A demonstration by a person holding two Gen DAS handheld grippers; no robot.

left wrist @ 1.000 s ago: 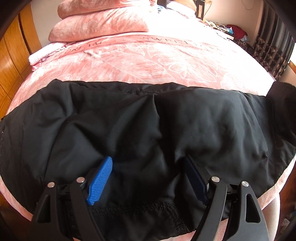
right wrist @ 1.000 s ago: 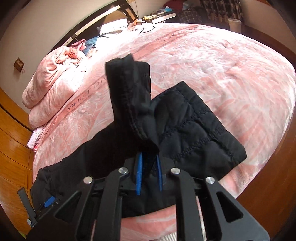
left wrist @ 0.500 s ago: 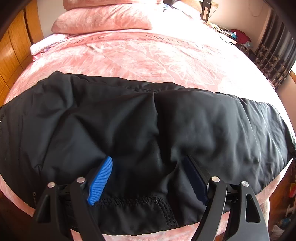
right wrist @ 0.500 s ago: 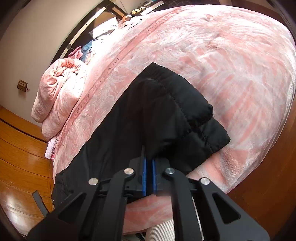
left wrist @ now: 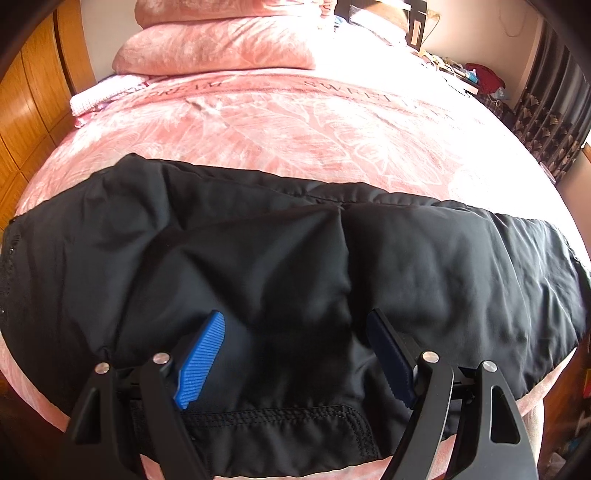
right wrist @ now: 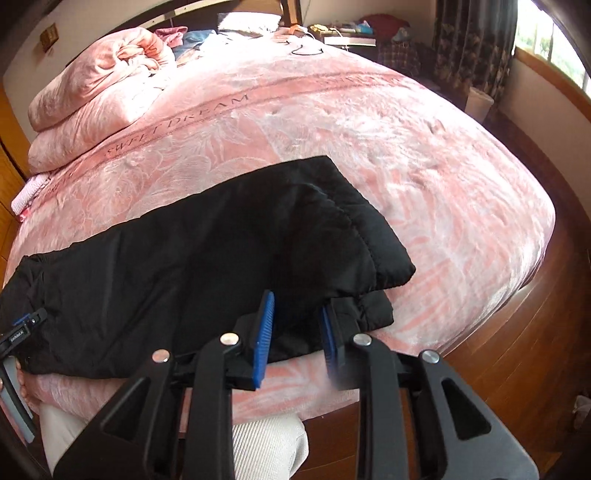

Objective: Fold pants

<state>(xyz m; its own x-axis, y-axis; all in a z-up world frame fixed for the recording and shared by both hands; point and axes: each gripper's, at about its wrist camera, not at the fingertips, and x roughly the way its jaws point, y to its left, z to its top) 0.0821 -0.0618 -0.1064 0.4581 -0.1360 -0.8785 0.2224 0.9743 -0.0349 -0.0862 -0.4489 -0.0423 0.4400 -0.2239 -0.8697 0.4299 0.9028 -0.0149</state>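
Black pants (left wrist: 258,258) lie across the near edge of a pink bed (left wrist: 295,140), folded lengthwise. My left gripper (left wrist: 295,315) stands open and wide over the pants near their stitched hem, its blue pads (left wrist: 203,354) down against the fabric without pinching it. In the right wrist view the pants (right wrist: 221,240) end in a doubled, layered edge at the right. My right gripper (right wrist: 297,301) hovers just in front of that edge with its jaws opening and nothing pressed between the pads. The left gripper (right wrist: 22,328) shows at the far left of that view.
Folded pink quilts (right wrist: 92,92) are stacked at the head of the bed. A wooden wardrobe (left wrist: 26,92) stands to the left, with wooden floor (right wrist: 517,350) to the right. A person's light-trousered leg (right wrist: 266,443) is below the bed edge. A cluttered nightstand (right wrist: 343,33) and curtains (right wrist: 472,48) stand at the back.
The right gripper held a raised end of the pants, laid it down over the rest, then let go and drew back upward. The left gripper stayed put.
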